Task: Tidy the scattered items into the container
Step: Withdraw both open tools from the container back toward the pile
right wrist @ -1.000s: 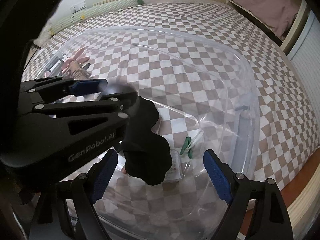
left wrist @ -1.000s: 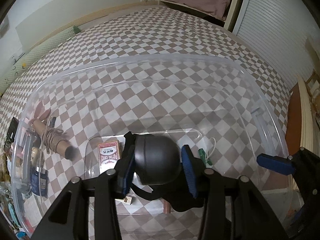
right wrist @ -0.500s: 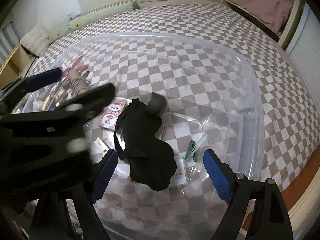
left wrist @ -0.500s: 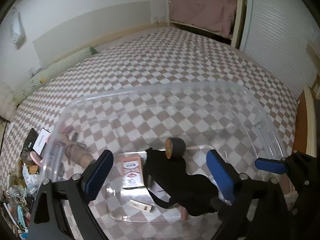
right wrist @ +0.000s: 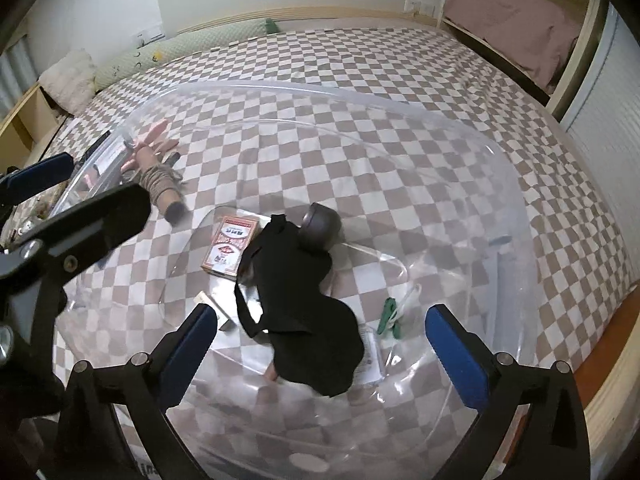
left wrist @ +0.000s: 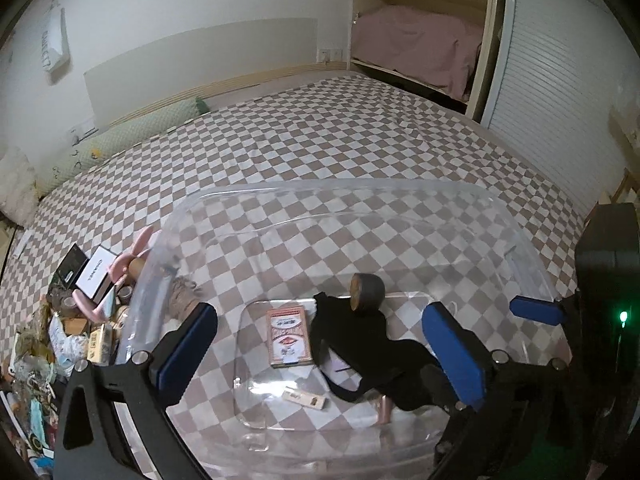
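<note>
The left gripper (left wrist: pixel 320 344) had just spread wide, empty; the dark round tape roll (left wrist: pixel 367 288) lay released ahead of it inside the clear plastic tub (left wrist: pixel 340 192); another item tidied.

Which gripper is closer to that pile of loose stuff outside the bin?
Left. The left gripper hangs over the bin's side beside the pile; the right gripper is over the opposite side.

A bed (left wrist: pixel 360 140) with a brown-and-white checked cover filled the room, a long green bolster (left wrist: pixel 132 136) lay along its far edge by the pale wall panel (left wrist: pixel 200 60), a pink blanket (left wrist: pixel 416 48) sat in an open alcove, and slatted white doors (left wrist: pixel 560 100) stood beside it.
</note>
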Demonstrator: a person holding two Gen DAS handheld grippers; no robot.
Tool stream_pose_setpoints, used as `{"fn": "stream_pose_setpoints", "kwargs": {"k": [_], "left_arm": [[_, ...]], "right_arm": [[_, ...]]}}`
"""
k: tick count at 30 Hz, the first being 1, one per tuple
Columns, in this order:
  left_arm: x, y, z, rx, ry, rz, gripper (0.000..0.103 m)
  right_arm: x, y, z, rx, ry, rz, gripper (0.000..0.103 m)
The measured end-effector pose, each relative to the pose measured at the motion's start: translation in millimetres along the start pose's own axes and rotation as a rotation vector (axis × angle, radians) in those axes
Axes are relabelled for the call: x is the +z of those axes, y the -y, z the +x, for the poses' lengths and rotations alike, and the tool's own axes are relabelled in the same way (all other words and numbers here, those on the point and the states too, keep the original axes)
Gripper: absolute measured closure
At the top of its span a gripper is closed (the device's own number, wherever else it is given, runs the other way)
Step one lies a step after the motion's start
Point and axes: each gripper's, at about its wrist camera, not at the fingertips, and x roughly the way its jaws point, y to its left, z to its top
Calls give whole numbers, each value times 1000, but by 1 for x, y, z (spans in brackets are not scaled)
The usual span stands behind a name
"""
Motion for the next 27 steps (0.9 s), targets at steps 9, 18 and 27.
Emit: {"fn": "stream_pose_setpoints", "kwargs": {"k": [9,18,27], "left_arm": [[-17,-31,-11,21,-18,-44,0],[-21,-66,-41,45,46,-118,0],[-38,-88,-71,129,136,-128,0]], "right_arm": [[-2,-11,-14,-10,61,27,0],[0,-21,-40,-48,161,31,0],[-1,-44,-75,-84,295,17,0]]}}
